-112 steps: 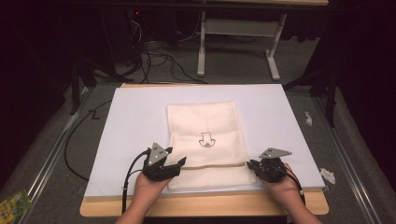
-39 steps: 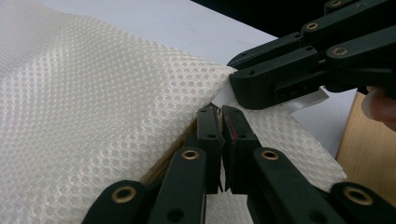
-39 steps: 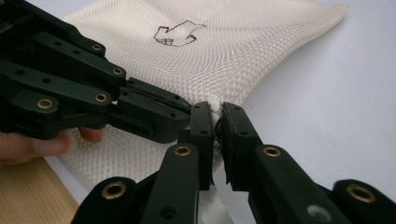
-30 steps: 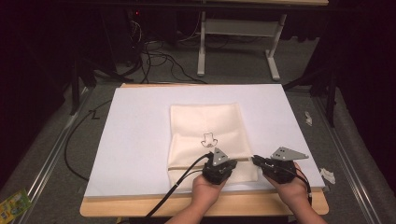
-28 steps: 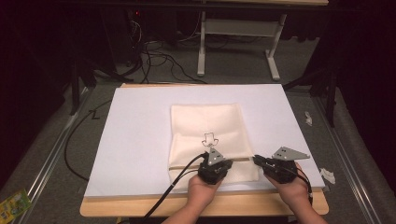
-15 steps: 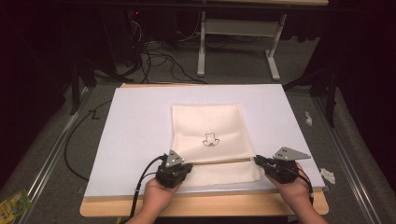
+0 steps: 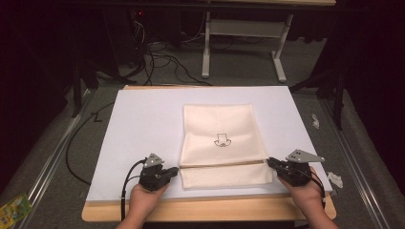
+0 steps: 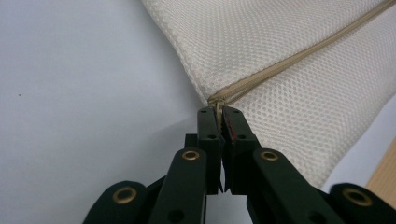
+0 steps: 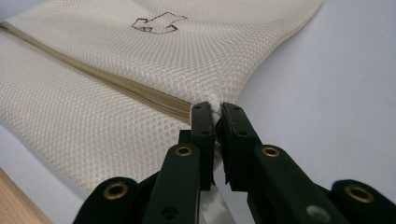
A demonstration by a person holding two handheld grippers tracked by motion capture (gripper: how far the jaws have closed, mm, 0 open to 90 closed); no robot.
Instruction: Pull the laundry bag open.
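Observation:
A cream mesh bag (image 7: pixel 219 129) with a small dark print lies flat on the white board (image 7: pixel 138 124). A zipper (image 7: pixel 224 165) runs across the bag near its front edge. At the zipper's left end my left gripper (image 7: pixel 175 170) is shut on the zipper pull (image 8: pixel 217 105); the left gripper view shows the jaws together at the slider, and the teeth (image 8: pixel 289 63) beyond it meet. My right gripper (image 7: pixel 269 163) is shut on the bag's right edge, where the zipper ends. In the right gripper view a fold of mesh (image 9: pixel 214 100) sits pinched between the tips.
The board rests on a wooden table whose edge (image 7: pixel 215 211) shows in front. Cables (image 7: pixel 157 52) and a white table frame (image 7: pixel 282 47) stand on the floor behind. Paper scraps (image 7: pixel 316 120) lie to the right, and a green packet (image 7: pixel 14 210) at the lower left.
My left gripper has slid left along the zipper line, from near the right hand to the bag's left edge. The right gripper has stayed on the bag's right edge.

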